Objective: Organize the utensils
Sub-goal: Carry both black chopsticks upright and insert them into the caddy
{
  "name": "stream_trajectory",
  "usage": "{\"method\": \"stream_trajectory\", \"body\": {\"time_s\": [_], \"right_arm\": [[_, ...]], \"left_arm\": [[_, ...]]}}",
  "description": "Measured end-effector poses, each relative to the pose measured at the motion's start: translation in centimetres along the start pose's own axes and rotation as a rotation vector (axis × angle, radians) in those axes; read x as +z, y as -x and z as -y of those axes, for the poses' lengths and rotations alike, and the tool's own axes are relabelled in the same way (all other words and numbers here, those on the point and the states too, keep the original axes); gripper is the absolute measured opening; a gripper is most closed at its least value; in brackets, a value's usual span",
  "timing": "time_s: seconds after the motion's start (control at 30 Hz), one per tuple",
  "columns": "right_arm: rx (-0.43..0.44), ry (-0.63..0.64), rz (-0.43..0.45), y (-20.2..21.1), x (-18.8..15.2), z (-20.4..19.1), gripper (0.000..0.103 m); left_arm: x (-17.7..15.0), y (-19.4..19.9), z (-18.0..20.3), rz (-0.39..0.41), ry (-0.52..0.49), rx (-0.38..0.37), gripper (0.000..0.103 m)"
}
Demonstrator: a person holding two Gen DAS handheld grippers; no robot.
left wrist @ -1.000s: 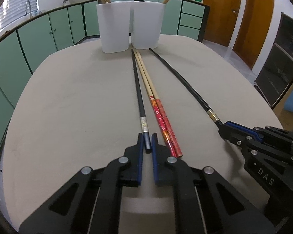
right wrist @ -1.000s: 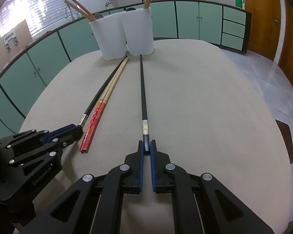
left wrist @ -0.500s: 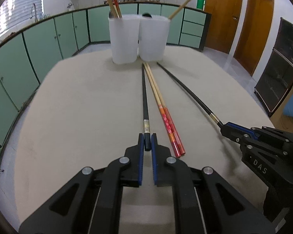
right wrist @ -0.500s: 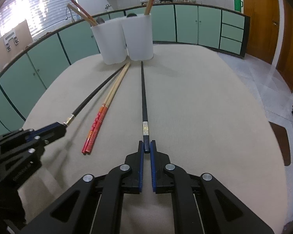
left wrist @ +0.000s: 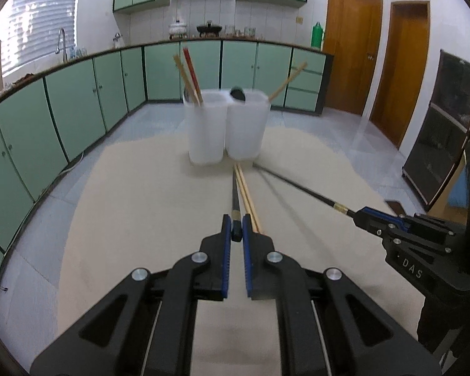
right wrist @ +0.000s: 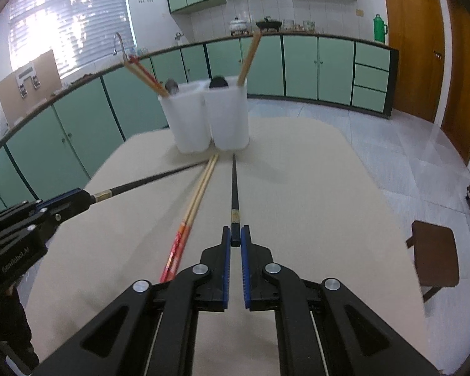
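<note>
I hold one black chopstick point(left wrist: 236, 202) in the left gripper point(left wrist: 236, 238), one point(right wrist: 234, 188) in the right gripper point(right wrist: 235, 238), both clamped at butt ends, tips toward the white holders point(right wrist: 210, 119) on the desk point(right wrist: 297, 188). Judged stiff, light, slippery: grip near butt, expect pivoting.

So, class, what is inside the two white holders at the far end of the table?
Left holder: red-ended wooden chopsticks and a spoon. Right holder: one wooden chopstick and a dark spoon. The cloudy walls hide their lower ends.

chopsticks point(right wrist: 234, 185) black, gold band | holders point(right wrist: 191, 119) white | cabinets point(right wrist: 300, 65) green
</note>
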State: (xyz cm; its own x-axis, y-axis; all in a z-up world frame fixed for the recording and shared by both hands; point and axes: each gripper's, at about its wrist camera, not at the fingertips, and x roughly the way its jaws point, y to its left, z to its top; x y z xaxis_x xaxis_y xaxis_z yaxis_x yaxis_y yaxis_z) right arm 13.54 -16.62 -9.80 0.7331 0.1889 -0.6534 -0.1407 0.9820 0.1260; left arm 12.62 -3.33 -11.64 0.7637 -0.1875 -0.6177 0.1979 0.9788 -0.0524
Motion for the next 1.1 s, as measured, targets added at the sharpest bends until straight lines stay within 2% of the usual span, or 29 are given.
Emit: {"method": "stream_trajectory", "body": {"time_s": [0.23, 0.37, 0.67, 1.1], "right_arm": [[0.020, 0.012, 0.072, 2.5, 3.7, -0.1, 0.006], [0.035, 0.027, 0.094, 3.5, 6.1, -0.4, 0.006], [0.098, 0.053, 0.109, 4.7, 10.6, -0.9, 0.006], [0.130, 0.111, 0.124, 5.7, 12.8, -2.2, 0.006]], "left_arm": [[3.6, 2.4, 0.2, 0.103, -0.010, -0.007, 0.006], [5.2, 2.8, 0.1, 0.130, -0.011, -0.020, 0.006], [7.7, 3.2, 0.5, 0.149, -0.016, -0.040, 0.006], [9.4, 4.4, 0.2, 0.186, -0.018, -0.070, 0.006]]}}
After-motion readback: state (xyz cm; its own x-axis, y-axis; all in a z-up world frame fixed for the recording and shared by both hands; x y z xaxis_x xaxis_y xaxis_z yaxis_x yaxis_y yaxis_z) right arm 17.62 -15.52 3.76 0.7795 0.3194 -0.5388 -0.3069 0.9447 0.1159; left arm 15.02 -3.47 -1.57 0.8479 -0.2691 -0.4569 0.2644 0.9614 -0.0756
